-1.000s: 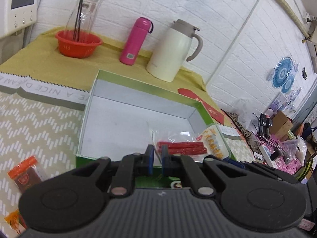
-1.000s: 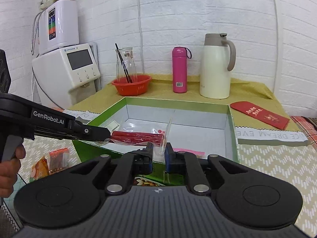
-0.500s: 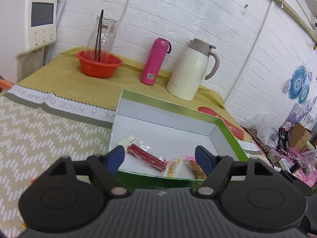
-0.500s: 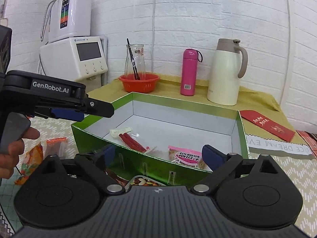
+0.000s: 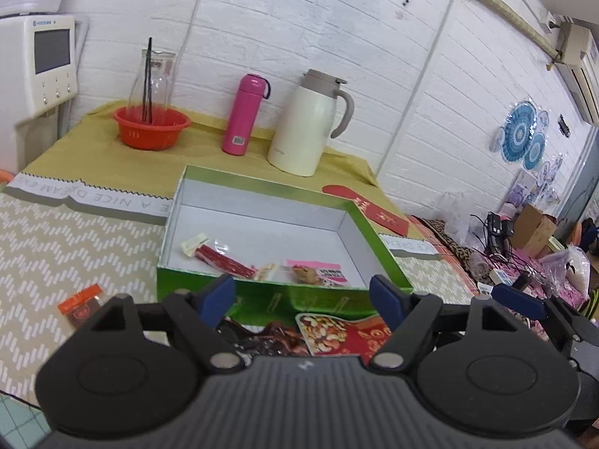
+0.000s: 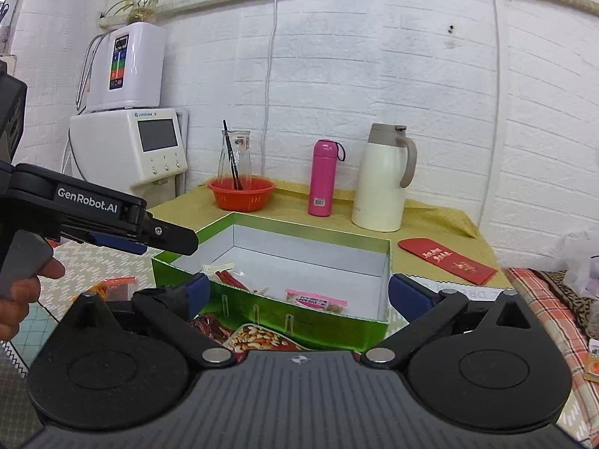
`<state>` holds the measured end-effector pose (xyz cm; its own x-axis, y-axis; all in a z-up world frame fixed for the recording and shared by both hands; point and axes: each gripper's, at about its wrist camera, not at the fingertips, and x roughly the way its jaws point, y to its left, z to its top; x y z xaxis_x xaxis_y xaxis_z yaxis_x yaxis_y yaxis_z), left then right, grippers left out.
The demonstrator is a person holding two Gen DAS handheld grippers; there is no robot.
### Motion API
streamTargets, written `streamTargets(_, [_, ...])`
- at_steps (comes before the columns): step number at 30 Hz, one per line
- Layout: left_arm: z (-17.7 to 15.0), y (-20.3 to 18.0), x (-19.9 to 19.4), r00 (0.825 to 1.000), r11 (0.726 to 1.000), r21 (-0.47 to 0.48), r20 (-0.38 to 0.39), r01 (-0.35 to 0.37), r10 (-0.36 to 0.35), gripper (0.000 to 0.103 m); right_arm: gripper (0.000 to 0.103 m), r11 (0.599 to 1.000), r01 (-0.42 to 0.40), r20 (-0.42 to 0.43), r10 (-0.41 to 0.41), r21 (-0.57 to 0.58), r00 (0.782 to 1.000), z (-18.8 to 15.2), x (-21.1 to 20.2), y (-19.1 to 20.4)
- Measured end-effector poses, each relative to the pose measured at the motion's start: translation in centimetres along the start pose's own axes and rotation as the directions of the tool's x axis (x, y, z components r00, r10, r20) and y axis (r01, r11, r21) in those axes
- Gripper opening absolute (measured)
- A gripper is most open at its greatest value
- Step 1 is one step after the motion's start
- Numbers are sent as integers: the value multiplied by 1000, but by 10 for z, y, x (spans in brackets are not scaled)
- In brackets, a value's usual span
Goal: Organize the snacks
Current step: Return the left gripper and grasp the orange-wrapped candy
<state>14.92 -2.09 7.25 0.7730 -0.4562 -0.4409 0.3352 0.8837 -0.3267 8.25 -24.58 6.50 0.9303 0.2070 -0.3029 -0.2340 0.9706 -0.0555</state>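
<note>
red snack packet (image 5: 221,258) dropped in green box (image 5: 262,183) | both grippers' fingers opened, withdrawn

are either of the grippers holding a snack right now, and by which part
Nothing is held. The left gripper and right gripper both stand open and empty; the red stick packet lies loose in the green box.
</note>
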Motion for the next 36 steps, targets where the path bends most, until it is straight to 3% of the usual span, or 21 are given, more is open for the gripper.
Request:
streamTargets(4, [-31,-16,-12,998,997,54,-24,61,-60,78,103,998,38,-33,-36,53,999,-34,-27,-7])
streamTargets(9, [-80,-17,-14,991,996,50,-118,68,-62,78,103,988,1,-96,14,154,995,-72,-35,-9])
streamTargets(14, [-110,1,-21,980,997,-26,-186,68,-71,78,103,995,38,-160,-23,94,987,-80,-15,-5])
streamTargets(18, [-112,17,-27,982,998,-55,-182,39,-49,78,103,996,64,-204,-50,59,978,-80,9,-8])
streamTargets(22, [-111,27,-30,984,996,-86,-172,35,-49,78,103,998,35,-248,-21,51,969,-81,21,-5])
streamTargets(24, [-111,28,-30,984,995,-88,-172,42,-56,78,103,999,-23,-254,34,49,967,-83,18,3])
streamTargets(25, [-111,28,-29,983,995,-89,-175,45,-60,78,92,997,-62,-262,71,41,963,-84,15,9])
streamTargets(26, [-110,28,-27,982,995,-90,-179,48,-63,78,90,995,-99,-266,104,32,958,-84,12,15])
streamTargets(29, [-109,28,-23,981,995,-84,-182,60,-74,78,88,983,-185,-273,171,-25,947,-86,-1,36])
streamTargets(31, [-105,28,-18,982,995,-69,-173,65,-76,78,87,979,-198,-271,179,-45,946,-86,-8,44])
streamTargets(33, [-102,29,-11,985,998,-42,-165,50,-56,78,89,981,-190,-258,173,-42,950,-85,-13,46])
streamTargets(36, [-98,31,1,985,999,-20,-173,25,-28,76,103,984,-175,-233,161,-41,959,-81,-18,43])
